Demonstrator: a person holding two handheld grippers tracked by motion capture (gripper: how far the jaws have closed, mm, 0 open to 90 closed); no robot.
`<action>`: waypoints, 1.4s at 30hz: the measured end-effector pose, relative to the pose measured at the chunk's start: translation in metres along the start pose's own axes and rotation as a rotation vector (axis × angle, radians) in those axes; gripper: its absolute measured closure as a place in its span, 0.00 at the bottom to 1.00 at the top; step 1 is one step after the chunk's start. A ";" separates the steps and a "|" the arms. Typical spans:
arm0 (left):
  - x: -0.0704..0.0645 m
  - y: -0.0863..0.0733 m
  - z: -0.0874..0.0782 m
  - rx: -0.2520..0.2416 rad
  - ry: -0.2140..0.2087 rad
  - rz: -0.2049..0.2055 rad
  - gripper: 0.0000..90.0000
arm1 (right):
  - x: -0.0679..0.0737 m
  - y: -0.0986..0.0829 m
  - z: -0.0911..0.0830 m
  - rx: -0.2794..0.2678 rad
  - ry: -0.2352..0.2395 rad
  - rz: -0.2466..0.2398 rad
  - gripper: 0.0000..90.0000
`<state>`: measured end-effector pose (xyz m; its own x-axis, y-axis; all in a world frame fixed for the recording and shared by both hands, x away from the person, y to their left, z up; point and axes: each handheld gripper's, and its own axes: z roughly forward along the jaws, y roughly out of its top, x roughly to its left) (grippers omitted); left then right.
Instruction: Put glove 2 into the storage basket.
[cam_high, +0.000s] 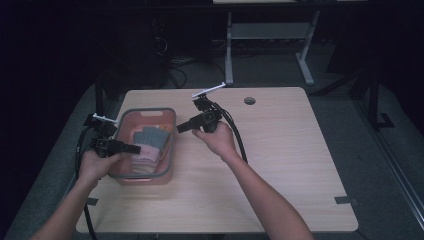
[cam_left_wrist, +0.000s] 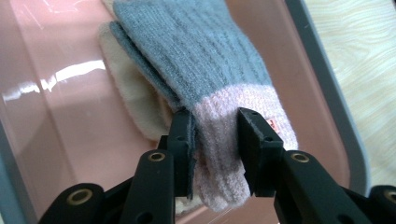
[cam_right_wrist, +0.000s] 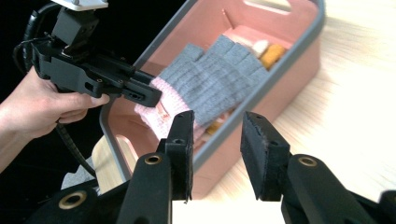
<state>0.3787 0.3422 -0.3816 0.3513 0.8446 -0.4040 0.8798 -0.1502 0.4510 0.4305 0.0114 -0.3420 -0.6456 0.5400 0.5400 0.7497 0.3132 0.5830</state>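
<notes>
A grey knit glove (cam_left_wrist: 201, 56) with a pink cuff lies partly in a pink basket (cam_high: 172, 145) with a grey rim, at the table's left. My left gripper (cam_left_wrist: 215, 126) is shut on the pink cuff, which fills the gap between its jaws. In the right gripper view the left gripper (cam_right_wrist: 154, 95) holds the glove (cam_right_wrist: 219, 79) up over the basket (cam_right_wrist: 275, 65). My right gripper (cam_right_wrist: 217, 126) is open and empty. It hovers just outside the basket's right rim (cam_high: 179, 128), pointing at the glove (cam_high: 150, 137).
More soft items lie under the glove: a beige one (cam_left_wrist: 130, 98) and orange and cream ones (cam_right_wrist: 271, 53). The wooden table (cam_high: 280, 165) stretches right of the basket, with a cable hole (cam_high: 249, 100) at the back. Dark floor surrounds the table.
</notes>
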 end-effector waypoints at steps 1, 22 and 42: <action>-0.002 0.001 0.001 0.015 0.029 0.013 0.71 | -0.002 -0.002 -0.004 -0.009 -0.004 0.005 0.71; -0.024 0.025 -0.021 -0.094 0.131 0.059 0.45 | -0.031 -0.021 -0.045 -0.031 -0.075 0.057 0.61; -0.082 0.043 -0.005 -0.151 0.051 0.193 0.33 | -0.055 -0.053 -0.086 -0.074 -0.137 0.127 0.51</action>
<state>0.3858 0.2690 -0.3249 0.4878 0.8334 -0.2599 0.7392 -0.2359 0.6308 0.4142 -0.1024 -0.3500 -0.5171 0.6745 0.5269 0.8076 0.1806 0.5615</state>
